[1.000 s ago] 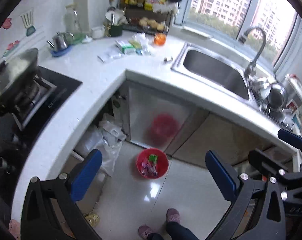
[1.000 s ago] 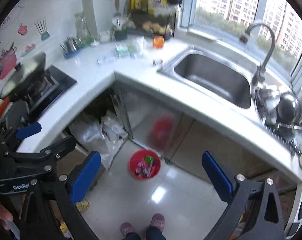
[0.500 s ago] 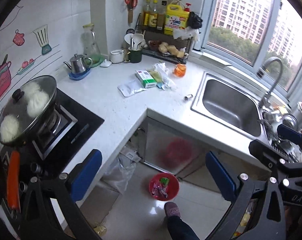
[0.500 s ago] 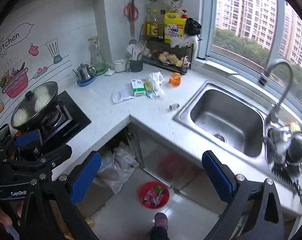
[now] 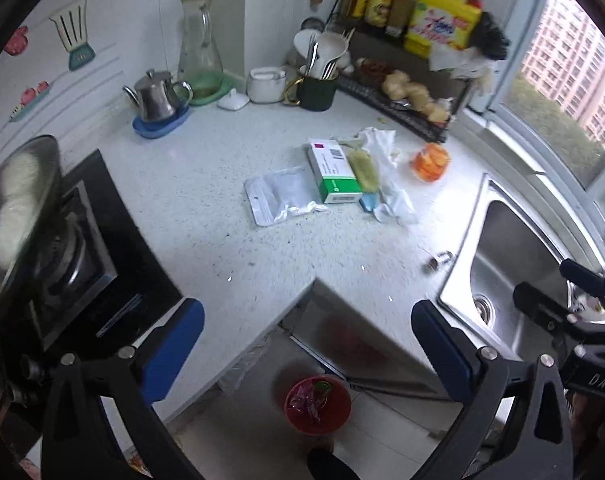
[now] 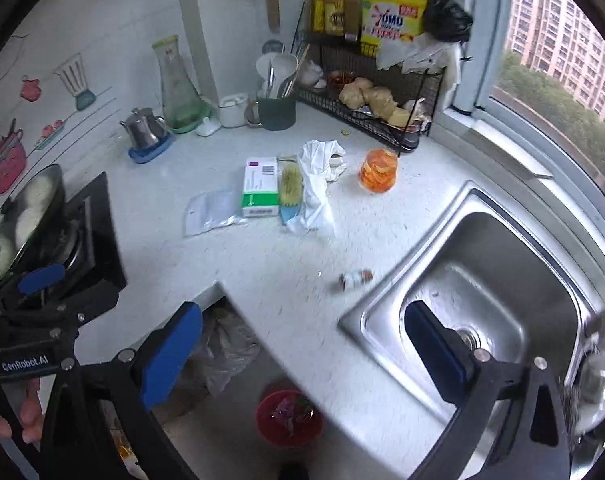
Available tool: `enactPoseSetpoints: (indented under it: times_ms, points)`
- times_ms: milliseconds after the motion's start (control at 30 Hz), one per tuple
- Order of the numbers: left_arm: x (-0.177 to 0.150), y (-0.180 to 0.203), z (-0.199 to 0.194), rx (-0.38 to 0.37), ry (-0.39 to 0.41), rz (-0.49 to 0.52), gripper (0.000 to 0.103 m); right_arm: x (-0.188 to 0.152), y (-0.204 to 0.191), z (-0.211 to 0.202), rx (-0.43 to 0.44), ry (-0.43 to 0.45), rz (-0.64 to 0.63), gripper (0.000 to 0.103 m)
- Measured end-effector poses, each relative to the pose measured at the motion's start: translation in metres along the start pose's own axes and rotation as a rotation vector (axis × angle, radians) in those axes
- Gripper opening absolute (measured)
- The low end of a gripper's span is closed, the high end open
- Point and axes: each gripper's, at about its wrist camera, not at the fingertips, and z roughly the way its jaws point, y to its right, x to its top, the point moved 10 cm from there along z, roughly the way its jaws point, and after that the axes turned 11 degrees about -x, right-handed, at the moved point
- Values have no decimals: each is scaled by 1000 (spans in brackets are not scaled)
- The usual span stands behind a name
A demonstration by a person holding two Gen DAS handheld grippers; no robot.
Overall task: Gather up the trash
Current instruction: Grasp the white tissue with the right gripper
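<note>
A: Both tools are empty, yes?

B: Yes. The left gripper [image 5: 306,332] and the right gripper [image 6: 302,336] each have their jaws spread wide, with nothing between them.

A: Where does the trash go?

B: Into the red bin [image 5: 317,405] on the floor, at six o'clock in both views.

A: What's nearest?

B: The small bottle [image 6: 355,278] near the sink [image 6: 482,280] edge, about one o'clock from the right tool. Farther off at twelve lie the clear bag [image 5: 280,196], the green box [image 5: 334,172], the crumpled white wrapper [image 6: 318,184] and the orange cup [image 6: 378,170].

A: Advice?

B: I'd descend straight over the bottle, straddle it, then close; it looks likely to roll.
</note>
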Motion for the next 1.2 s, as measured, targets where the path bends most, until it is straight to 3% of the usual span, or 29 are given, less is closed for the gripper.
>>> enactPoseSetpoints:
  times_ms: [267,633,1100,1167,1200]
  points:
    - [28,-11,73,6,-58,-47,102,34,9,70,30,-68,-7,101]
    - [48,-41,142,35,-97,-89,102,58,0,165,58,-152,-36,101]
    - [54,-72,186,48,-126,-121,102,73,-23,228,75,-216,-83,67]
    - [57,-76,189,50,-124,-120,102,74,-26,231,79,-219,-97,53]
    - [59,-77,191,54,-122,-117,102,75,-27,232,78,-221,-106,51]
